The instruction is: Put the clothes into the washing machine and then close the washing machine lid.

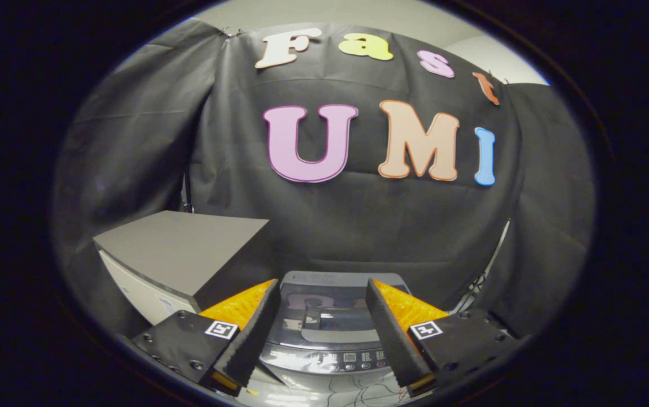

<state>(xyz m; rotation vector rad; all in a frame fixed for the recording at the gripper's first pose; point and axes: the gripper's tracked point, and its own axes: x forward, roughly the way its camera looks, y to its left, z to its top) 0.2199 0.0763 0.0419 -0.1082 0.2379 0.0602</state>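
Spread apart with nothing between them, the gripper [322,291] fingers fill the bottom centre of the frame. Between and beyond them sits the washing machine [324,339], its glass lid [324,316] lying flat and closed, control panel [340,358] nearest. A grey cabinet [180,251] stands at lower left.

Dim, even booth light; the image is sharp at centre. Glare gleams on the washing machine lid [324,316] at six o'clock. Fisheye bending curves and darkens everything toward the rim.
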